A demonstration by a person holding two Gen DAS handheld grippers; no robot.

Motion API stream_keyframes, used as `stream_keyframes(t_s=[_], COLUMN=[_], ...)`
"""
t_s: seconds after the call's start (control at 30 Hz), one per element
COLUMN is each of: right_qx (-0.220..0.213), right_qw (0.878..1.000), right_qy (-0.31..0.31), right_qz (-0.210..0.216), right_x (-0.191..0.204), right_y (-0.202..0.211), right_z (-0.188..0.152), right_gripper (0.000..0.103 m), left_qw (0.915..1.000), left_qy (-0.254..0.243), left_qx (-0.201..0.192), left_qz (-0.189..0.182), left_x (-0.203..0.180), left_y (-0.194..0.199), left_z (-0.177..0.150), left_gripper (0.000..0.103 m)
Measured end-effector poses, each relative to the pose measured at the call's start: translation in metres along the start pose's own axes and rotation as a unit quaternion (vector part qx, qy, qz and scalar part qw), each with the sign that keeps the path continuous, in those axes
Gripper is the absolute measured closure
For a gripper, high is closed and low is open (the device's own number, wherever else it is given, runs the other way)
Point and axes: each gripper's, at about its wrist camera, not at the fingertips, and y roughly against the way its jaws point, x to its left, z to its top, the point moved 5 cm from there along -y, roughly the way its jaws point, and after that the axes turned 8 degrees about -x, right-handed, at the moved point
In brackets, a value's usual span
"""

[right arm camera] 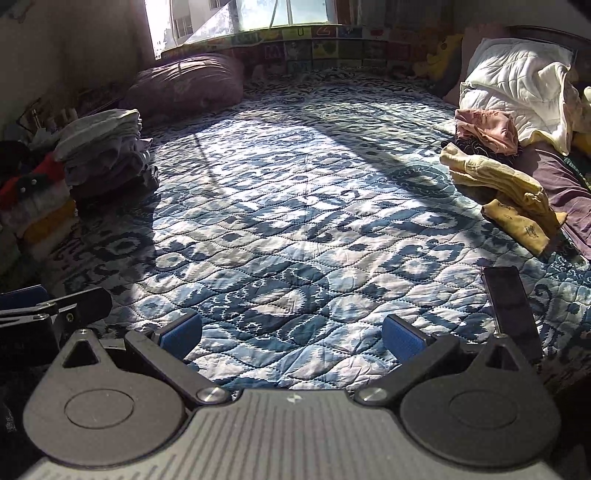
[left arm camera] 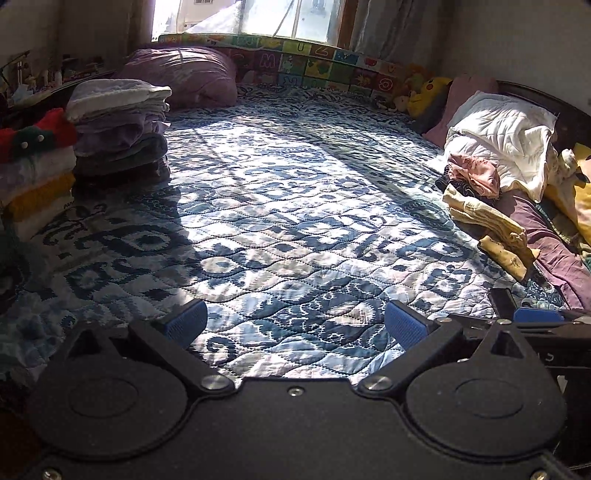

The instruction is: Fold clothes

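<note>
At far left, a stack of folded clothes rests on the blue patterned quilt, with a second, more colourful folded pile just beside it at the frame edge. A purple cushion lies behind the stack, near the alphabet play mat that stands against the wall below the window.

The left gripper hovers low over the centre of the quilt. Its jaws are spread wide and contain nothing; only bare quilt shows between the blue pads. The right gripper is positioned just beside it, likewise spread wide and empty.

A dark phone lies flat on the quilt near the right gripper's right finger.

At right, the unfolded clothes form a loose heap along the bed edge: a yellow garment nearest, a pink garment behind it, and a dark purple item alongside. A white quilted blanket is bunched behind the heap. Neither gripper touches any garment. A yellow plush toy sits in the far right corner
</note>
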Motion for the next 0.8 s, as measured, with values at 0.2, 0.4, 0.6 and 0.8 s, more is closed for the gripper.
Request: stream_keyframes(t_s=[0.2,0.4,0.6,0.8], right_qx=[0.001,0.000,-0.006,-0.015], right_qw=[1.000,1.000,1.000,1.000], right_qy=[0.000,-0.002,-0.006,-0.007], right_qz=[-0.004,-0.009,-0.004,-0.002], right_x=[0.001,-0.001,0.001,0.003], right_y=[0.007,0.010,0.013,0.017], right_z=[-0.004,-0.003,-0.001,0.002], right_gripper=[0.000,0.000,0.000,0.000], left_qw=[0.9998,0.9997,0.9992,0.9991], left_qy=[-0.019,-0.022,-0.034,-0.034], left_qx=[-0.003,-0.001,-0.006,-0.005], left_qz=[0.006,0.007,0.022,0.025], left_x=[-0.003,-0.001,-0.004,-0.003], left_y=[0.003,0.002,0.004,0.004], left_z=[-0.004,-0.006,-0.007,-0.006], left_gripper=[0.000,0.000,0.000,0.000])
